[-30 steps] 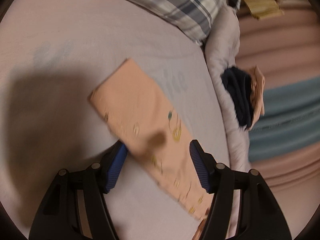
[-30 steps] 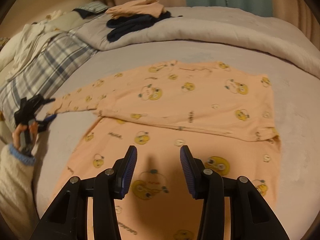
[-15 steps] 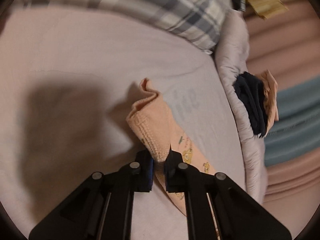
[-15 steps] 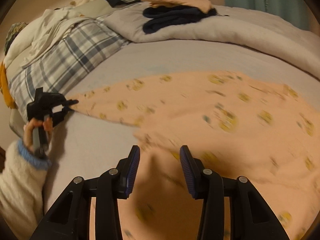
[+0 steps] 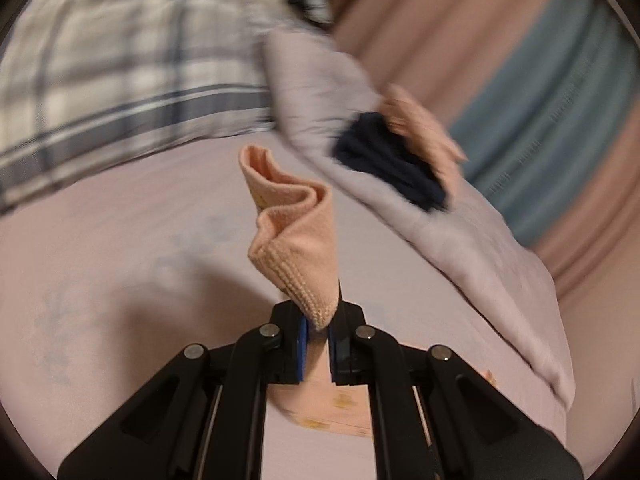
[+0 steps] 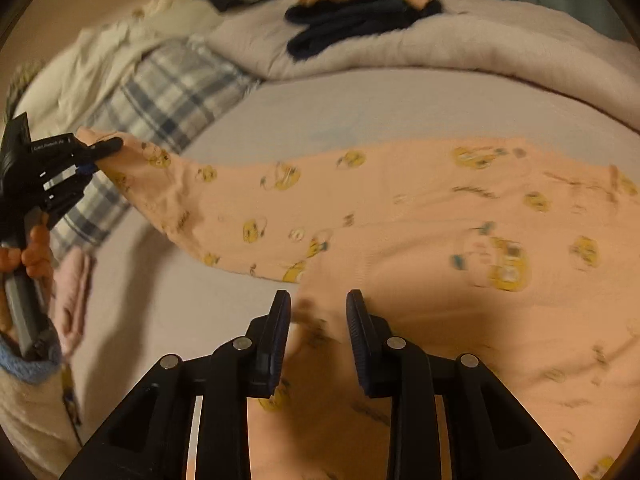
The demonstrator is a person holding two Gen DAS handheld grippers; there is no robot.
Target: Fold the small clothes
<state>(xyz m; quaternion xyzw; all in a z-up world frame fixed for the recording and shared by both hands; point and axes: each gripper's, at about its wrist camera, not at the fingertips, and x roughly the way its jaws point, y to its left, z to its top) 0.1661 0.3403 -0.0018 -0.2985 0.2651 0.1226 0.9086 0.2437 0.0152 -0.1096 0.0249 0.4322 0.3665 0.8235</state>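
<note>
Your left gripper (image 5: 318, 334) is clamped on the cuff of the peach shirt (image 6: 400, 216); its own camera shows only that ribbed sleeve end (image 5: 296, 240) standing up from the pinch, lifted off the bed sheet (image 5: 120, 280). Your right-wrist view shows the shirt's body spread flat on the sheet, with your right gripper (image 6: 318, 320) spread apart over its lower edge, gripping nothing. Both views show the dark garment (image 6: 352, 20) on the duvet (image 6: 500, 40).
</note>
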